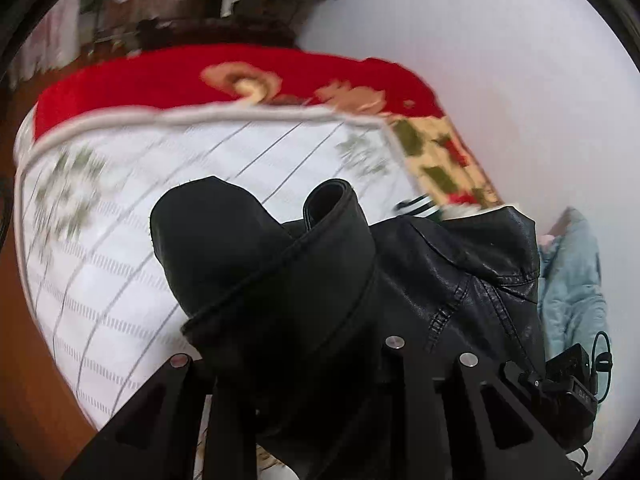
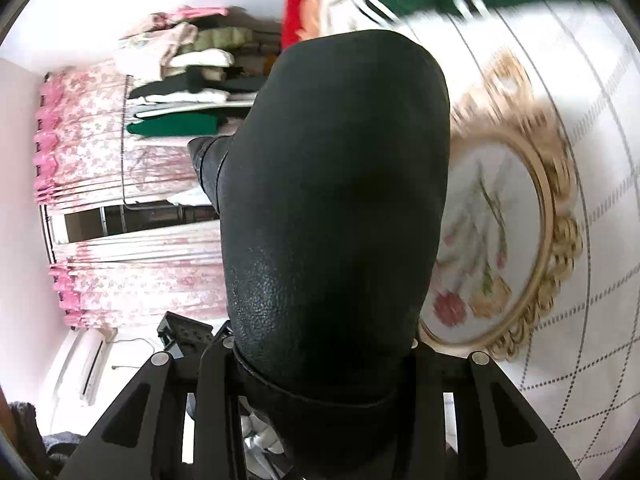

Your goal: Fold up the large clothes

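Note:
A black leather jacket (image 1: 460, 272) hangs in the air over a white bedspread (image 1: 120, 248). My left gripper (image 1: 288, 364) is shut on a black hem or cuff of the jacket (image 1: 256, 256), which drapes over its fingers. My right gripper (image 2: 320, 356) is shut on another part of the black jacket (image 2: 340, 184), which bulges up and fills the middle of the right wrist view. The fingertips of both grippers are hidden under the leather.
The bedspread (image 2: 560, 320) has a floral medallion (image 2: 496, 248). A red patterned blanket (image 1: 200, 76) lies at its far edge. A light blue garment (image 1: 572, 280) lies to the right. Shelves of folded clothes (image 2: 192, 80) and pink curtains (image 2: 120, 160) stand beyond.

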The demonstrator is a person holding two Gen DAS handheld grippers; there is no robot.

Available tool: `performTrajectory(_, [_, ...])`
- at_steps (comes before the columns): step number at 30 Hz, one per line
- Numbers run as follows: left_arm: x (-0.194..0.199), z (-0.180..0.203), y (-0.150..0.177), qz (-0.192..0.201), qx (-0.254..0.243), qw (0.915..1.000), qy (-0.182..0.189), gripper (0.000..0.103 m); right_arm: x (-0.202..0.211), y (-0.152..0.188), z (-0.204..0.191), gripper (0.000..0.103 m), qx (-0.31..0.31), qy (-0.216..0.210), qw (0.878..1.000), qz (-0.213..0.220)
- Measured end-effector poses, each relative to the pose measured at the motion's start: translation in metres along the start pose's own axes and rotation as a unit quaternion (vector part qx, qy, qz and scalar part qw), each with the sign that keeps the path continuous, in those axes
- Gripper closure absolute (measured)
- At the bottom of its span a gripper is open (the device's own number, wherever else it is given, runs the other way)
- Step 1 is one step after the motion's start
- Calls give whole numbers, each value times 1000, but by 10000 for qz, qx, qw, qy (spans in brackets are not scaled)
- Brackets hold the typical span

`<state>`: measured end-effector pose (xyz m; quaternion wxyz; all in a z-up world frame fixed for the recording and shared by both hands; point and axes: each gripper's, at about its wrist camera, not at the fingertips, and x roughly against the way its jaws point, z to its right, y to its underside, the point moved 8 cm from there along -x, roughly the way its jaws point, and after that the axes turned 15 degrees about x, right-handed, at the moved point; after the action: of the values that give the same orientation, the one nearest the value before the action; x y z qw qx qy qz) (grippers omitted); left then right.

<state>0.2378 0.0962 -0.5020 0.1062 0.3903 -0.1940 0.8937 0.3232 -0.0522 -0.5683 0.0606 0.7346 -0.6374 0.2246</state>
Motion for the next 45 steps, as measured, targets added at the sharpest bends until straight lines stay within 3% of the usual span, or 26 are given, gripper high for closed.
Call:
performTrajectory(8, [-11,152,-55,140,-649,9952,724,82,78,-121,-65,63,398,-27,9952,898])
performTrajectory(14, [-79,276,-59,138,-840,9880,1289,82,161,-224,-53,63,526,-16,9888,1399])
performTrajectory(20, [-172,338,-38,-65,-780,9847,1557,82,246,-331,17,63,487,-56,9872,1518])
performTrajectory(23, [-231,340,-19,-326,-899,9862,1352,82,263,-368,98,63,82,-182,9899,1401])
performTrajectory(25, [-266,332,-4,-563,-1101,9864,1087,81,263,-376,155,63,-246,-188,9916,1258])
performTrajectory(26, [-280,325,1,-651,-1207,9858,964,74,261,-374,180,61,-414,-138,9917,1206])
performTrajectory(29, [-285,318,9,-728,-1430,9833,861,59,256,-363,215,53,-636,-199,9898,1261])
performTrajectory(30, [-282,318,9,-727,-1520,9821,846,58,257,-364,218,50,-639,-163,9898,1264])
performTrajectory(32, [-274,319,10,-741,-1769,9788,722,54,253,-356,216,44,-498,78,9913,1219])
performTrajectory(34, [-265,319,11,-721,-2050,9746,535,38,252,-354,207,39,-422,534,9915,1108])
performTrajectory(36, [-265,319,10,-646,-2297,9707,298,0,252,-352,199,32,-328,1133,9872,1069])
performTrajectory(38, [-256,316,7,-534,-2562,9651,87,0,253,-349,194,19,-245,1814,9779,1006])
performTrajectory(40, [-243,315,2,-410,-2790,9594,-91,0,257,-343,182,13,-45,2882,9532,912])
performTrajectory(42, [-232,315,-2,-281,-3012,9528,-271,0,262,-337,170,9,41,3553,9296,979])
performTrajectory(45, [-211,316,-6,-126,-3437,9366,-677,0,268,-315,148,0,225,4631,8807,967])
